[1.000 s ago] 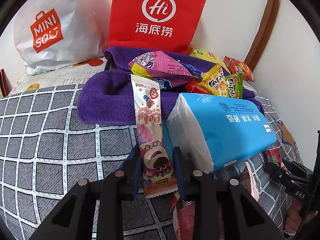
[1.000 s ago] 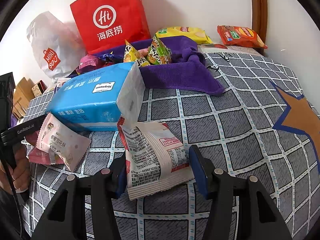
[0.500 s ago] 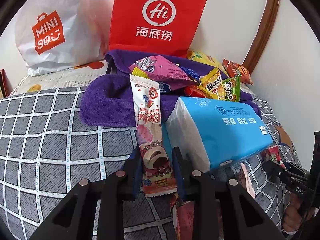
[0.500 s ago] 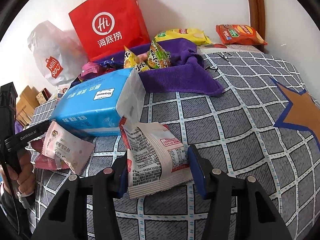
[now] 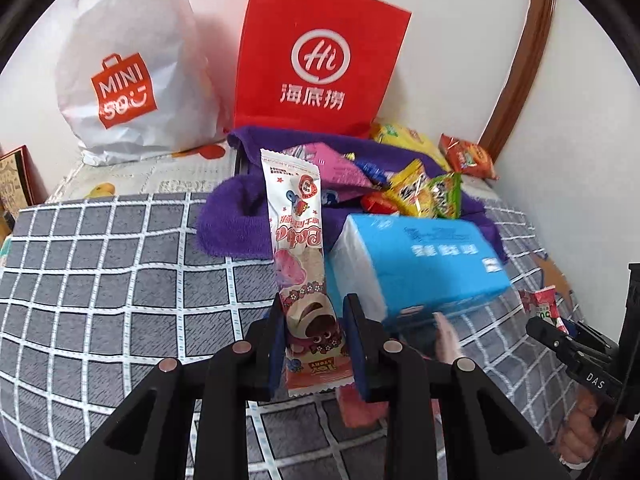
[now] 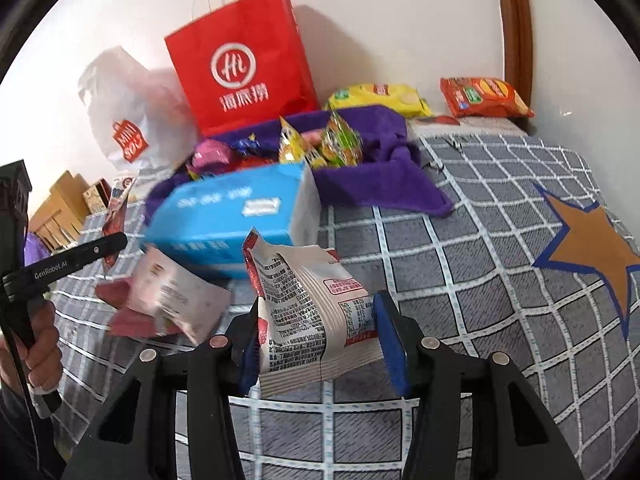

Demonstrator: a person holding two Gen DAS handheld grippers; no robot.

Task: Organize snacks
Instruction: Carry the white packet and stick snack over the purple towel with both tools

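Observation:
My left gripper (image 5: 314, 320) is shut on the lower end of a long white-and-pink candy packet (image 5: 296, 232), which stands upright above the checked bed cover. My right gripper (image 6: 318, 320) grips a white snack packet (image 6: 312, 304) with red edges and small print; its jaws are closing, the pads press the packet's sides, and it hangs clear of the cover. Beyond both lies a blue tissue pack (image 5: 420, 264) (image 6: 232, 216). Behind it a purple towel (image 5: 232, 224) (image 6: 380, 184) holds several small snack bags.
A red paper bag (image 5: 316, 60) and a white plastic bag (image 5: 124, 80) lean on the wall. Yellow (image 6: 380, 98) and orange (image 6: 484, 96) chip bags lie at the back right. Pink packets (image 6: 168, 296) lie left of the tissue pack. The wall is close on the right.
Both grippers have risen with their packets. The white packet has left the bed cover, and the right jaws have narrowed on it. The candy packet stays gripped.

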